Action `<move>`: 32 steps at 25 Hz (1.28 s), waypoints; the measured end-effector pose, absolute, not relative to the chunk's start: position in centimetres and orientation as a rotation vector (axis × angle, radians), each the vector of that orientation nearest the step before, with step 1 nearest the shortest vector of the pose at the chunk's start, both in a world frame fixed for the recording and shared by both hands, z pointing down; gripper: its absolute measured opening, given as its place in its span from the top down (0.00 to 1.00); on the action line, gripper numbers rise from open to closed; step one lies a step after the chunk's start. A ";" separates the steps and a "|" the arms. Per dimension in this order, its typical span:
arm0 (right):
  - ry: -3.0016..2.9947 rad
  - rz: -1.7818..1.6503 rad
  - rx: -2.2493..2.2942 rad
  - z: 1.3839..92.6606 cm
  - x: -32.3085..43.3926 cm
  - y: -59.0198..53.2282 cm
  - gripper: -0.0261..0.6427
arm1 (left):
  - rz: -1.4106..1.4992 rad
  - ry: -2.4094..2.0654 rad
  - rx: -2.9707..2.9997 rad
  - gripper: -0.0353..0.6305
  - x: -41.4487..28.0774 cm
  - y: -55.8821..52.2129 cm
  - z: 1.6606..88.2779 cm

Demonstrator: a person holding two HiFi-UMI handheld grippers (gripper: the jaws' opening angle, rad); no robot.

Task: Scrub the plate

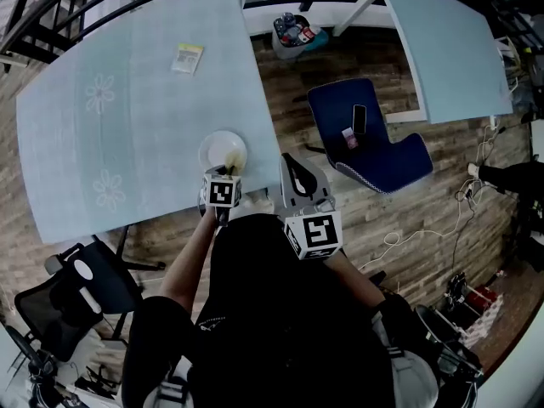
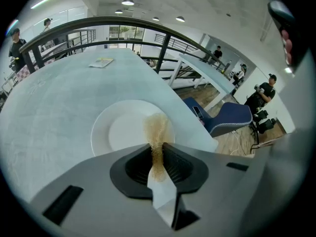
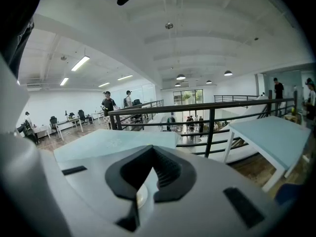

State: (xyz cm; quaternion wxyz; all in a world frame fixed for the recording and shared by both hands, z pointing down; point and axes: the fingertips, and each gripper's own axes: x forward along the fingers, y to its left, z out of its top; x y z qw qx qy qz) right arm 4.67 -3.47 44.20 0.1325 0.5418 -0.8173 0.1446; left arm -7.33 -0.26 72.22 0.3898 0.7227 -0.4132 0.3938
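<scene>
A white plate (image 1: 219, 149) sits near the front right corner of the pale blue table (image 1: 127, 117). My left gripper (image 1: 223, 179) is just in front of it, shut on a tan scrub pad (image 2: 157, 132) that sticks out from the jaws over the plate's (image 2: 118, 130) near rim. In the head view the pad (image 1: 237, 157) shows at the plate's right side. The right gripper (image 1: 295, 174) is held off the table's right edge, above the floor, jaws together with nothing between them. In the right gripper view (image 3: 150, 151) only a sliver of the plate (image 3: 141, 195) shows below the jaws.
A yellow-green packet (image 1: 188, 58) lies far back on the table. A blue chair (image 1: 374, 147) with a phone (image 1: 359, 118) on it stands to the right, with a second table (image 1: 446, 45) beyond. A black office chair (image 1: 72, 291) is at the front left. Cables (image 1: 425, 228) lie on the wooden floor.
</scene>
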 end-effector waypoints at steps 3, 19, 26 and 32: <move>-2.349 0.432 1.598 44.4 4.2 -3.1 0.95 | 1.008 -1.026 1.855 0.85 -7.4 -0.3 72.2; -2.290 0.465 1.681 45.3 1.1 -1.5 0.95 | 1.022 -0.962 1.896 0.85 -9.9 -0.1 72.6; -2.285 0.471 1.692 45.3 0.2 -1.4 0.95 | 1.026 -0.981 1.888 0.85 -11.5 -0.2 72.2; -2.296 0.470 1.679 45.4 -0.9 -1.5 0.95 | 1.015 -1.022 1.873 0.85 -13.6 -0.8 72.1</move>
